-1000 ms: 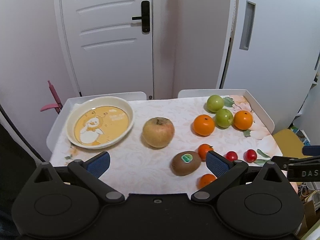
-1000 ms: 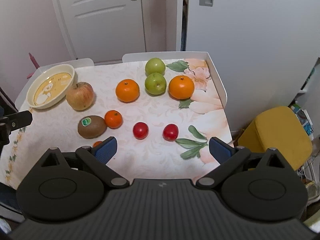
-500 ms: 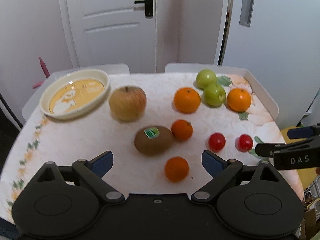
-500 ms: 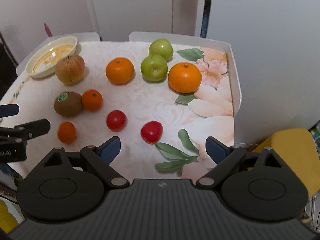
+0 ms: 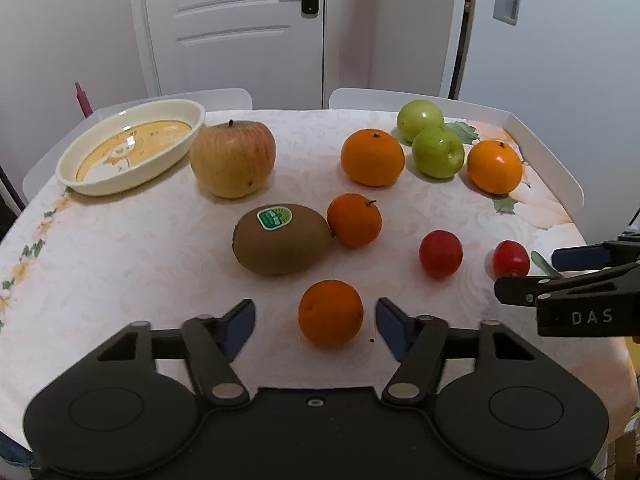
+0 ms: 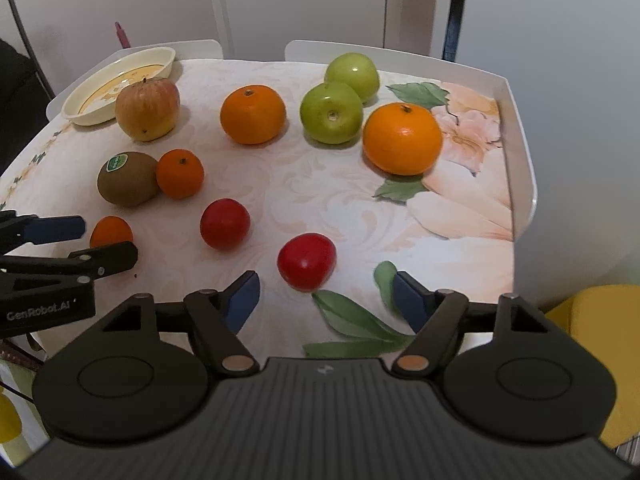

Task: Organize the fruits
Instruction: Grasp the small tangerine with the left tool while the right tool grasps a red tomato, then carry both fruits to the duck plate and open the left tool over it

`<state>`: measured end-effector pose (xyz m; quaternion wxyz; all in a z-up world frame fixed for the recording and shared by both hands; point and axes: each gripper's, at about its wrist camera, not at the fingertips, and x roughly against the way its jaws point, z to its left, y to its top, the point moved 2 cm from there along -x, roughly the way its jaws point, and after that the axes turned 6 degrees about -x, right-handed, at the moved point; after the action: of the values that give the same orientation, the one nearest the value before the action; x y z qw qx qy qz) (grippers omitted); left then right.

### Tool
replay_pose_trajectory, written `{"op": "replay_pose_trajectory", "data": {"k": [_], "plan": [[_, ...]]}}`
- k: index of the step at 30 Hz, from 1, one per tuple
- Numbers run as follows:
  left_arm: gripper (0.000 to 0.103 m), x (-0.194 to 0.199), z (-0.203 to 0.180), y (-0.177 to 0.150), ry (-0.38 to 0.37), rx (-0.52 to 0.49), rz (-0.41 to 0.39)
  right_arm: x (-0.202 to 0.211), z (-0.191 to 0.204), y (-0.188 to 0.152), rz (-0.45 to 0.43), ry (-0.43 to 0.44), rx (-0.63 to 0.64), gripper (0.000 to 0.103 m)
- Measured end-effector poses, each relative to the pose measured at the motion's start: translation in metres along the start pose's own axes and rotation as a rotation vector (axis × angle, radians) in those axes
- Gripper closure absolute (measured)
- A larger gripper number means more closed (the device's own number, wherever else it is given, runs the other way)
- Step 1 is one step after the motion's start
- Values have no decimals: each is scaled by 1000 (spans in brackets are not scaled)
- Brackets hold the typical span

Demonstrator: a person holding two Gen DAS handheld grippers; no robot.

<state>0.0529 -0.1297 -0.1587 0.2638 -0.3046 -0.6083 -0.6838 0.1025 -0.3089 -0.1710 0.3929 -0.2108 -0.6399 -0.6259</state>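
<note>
Two grippers were over the table (image 5: 120,248), and neither held anything. The left gripper (image 5: 316,322) had its fingers (image 5: 240,320) spread apart on either side of a small mandarin (image 5: 330,314), which sat on the cloth between the blue pads without touching them, as far as I could see. The right gripper (image 6: 322,298) likewise had its fingers apart, with a red cherry tomato (image 6: 307,255) just ahead of the gap and slightly towards its left finger.

Beyond those, everything lay loose on the tablecloth. A second cherry tomato (image 6: 225,224) sat near the first. A kiwi (image 5: 282,239) with a green sticker touched another small mandarin (image 5: 354,220). Further back were a large yellow-red apple (image 5: 233,159), two bigger oranges (image 5: 372,157) (image 5: 495,166), and two green apples (image 5: 438,152) (image 5: 420,119) touching each other.

The cream dish (image 5: 80,176) with the cartoon print stood at the far left corner, just beside the big apple, with no fruit in it.

From that I judged the sorting had hardly started: no fruit was gathered anywhere, and all eleven pieces remained to be placed. The first grasps looked about to happen, the left hand on the mandarin, the right on the tomato.
</note>
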Motion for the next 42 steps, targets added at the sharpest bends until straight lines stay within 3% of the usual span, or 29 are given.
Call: {"op": "replay_pose_trajectory", "data": {"k": [3, 6, 10, 17, 21, 33, 42], "plan": [[48, -3, -1, -2, -9, 5, 7, -4, 2, 0, 0, 9, 8, 21], [50, -4, -3, -3, -21, 1, 3, -6, 3, 1, -9, 10, 15, 23], [64, -5, -7, -4, -20, -15, 1, -8, 1, 5, -15, 18, 12, 28], [65, -5, -9, -4, -4, -49, -2, -8, 6, 6, -26, 14, 33, 39], [65, -5, -10, -4, -4, -49, -2, -8, 8, 6, -32, 15, 40, 55], [65, 22, 0, 6, 26, -27, -31, 13, 13, 21, -58, 27, 29, 55], [65, 68, 31, 34, 78, 6, -79, 47, 42, 59, -97, 83, 49, 55]]}}
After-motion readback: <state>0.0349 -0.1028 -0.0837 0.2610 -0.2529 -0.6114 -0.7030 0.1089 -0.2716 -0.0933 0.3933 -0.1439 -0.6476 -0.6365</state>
